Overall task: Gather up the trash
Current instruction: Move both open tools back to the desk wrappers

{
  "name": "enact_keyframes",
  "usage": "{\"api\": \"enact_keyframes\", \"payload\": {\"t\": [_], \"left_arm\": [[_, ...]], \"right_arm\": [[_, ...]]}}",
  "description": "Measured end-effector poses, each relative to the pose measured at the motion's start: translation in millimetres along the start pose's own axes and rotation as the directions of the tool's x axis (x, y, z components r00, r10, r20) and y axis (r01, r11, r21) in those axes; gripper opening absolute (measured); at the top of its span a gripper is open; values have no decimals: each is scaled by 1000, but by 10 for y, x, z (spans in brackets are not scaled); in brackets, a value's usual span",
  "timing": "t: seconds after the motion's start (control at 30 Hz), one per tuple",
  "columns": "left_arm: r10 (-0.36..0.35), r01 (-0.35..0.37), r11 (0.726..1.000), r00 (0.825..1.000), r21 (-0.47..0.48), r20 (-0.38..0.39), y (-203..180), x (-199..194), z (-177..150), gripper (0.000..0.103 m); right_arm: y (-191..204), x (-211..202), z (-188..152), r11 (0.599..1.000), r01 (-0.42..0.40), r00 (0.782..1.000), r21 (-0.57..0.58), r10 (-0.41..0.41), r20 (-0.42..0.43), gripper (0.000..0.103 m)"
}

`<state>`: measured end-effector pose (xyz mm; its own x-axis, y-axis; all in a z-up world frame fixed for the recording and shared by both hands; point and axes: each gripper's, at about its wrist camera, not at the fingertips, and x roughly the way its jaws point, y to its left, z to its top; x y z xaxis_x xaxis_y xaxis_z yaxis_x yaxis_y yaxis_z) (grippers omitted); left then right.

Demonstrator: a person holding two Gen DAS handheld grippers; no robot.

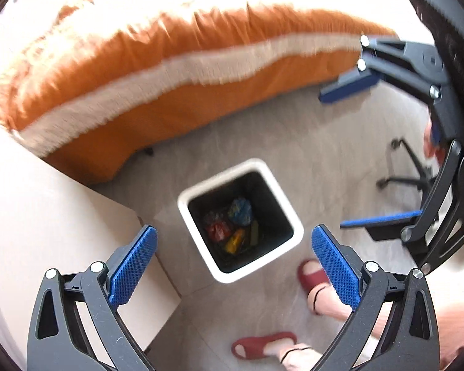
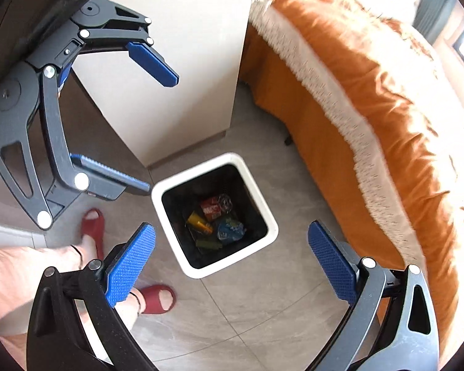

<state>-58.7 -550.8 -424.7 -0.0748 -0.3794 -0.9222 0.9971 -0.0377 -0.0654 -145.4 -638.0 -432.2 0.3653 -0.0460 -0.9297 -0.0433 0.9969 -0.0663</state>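
Note:
A white square trash bin [image 1: 201,182] with a black liner stands on the floor; it also shows in the right wrist view [image 2: 264,216]. Inside lie several pieces of trash: a blue crumpled wrapper [image 1: 240,211], a red wrapper [image 1: 218,230] and a yellow piece [image 1: 235,241]. The same trash [image 2: 215,221] shows in the right wrist view. My left gripper [image 1: 233,258] is open and empty, held high above the bin. My right gripper [image 2: 232,255] is open and empty, also above the bin. Each gripper shows in the other's view: the right gripper [image 1: 343,160] and the left gripper [image 2: 161,133].
An orange bedspread with a cream fringe [image 1: 157,71] covers a bed beside the bin. A cream cabinet [image 2: 182,71] stands on the other side. The person's feet in red slippers [image 1: 312,275] are on the grey tiled floor. A chair base [image 1: 408,167] is at the right.

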Motion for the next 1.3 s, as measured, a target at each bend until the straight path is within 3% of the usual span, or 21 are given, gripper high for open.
{"api": "enact_keyframes", "payload": {"t": [0.2,0.37,0.47,0.6,0.77,0.87,0.97,1.1,1.3], "left_arm": [[85,-82,996,992,-37,98,-95,-923,136,98],[199,-184,972,975,-144,102,-125,-1596,145,98],[242,-205,949,961,-240,136,-114,-2098,42,98],[335,-243,889,923,-389,190,47,-2781,-231,98],[497,-318,770,842,-553,208,324,-3484,-713,98],[606,-381,661,779,-646,161,517,-3872,-1151,98],[667,-423,578,737,-698,105,612,-4141,-1541,98],[739,-477,433,674,-765,-1,730,-4508,-2133,98],[776,-486,221,613,-846,-149,873,-5000,-3045,98]], "right_arm": [[7,-824,196,995,38,996,96,-46,81,99],[25,-1544,460,979,76,979,190,-110,173,99],[90,-1923,667,971,66,963,228,-122,241,99],[262,-2321,1011,971,8,936,239,-91,340,99],[671,-2569,1518,985,-65,901,160,-11,434,99],[1112,-2626,1932,991,-124,878,56,83,472,99],[1521,-2623,2237,986,-159,857,-41,158,490,99],[2193,-2604,2664,955,-241,824,-174,296,483,99],[3080,-2493,3136,896,-310,799,-318,426,423,99]]}}
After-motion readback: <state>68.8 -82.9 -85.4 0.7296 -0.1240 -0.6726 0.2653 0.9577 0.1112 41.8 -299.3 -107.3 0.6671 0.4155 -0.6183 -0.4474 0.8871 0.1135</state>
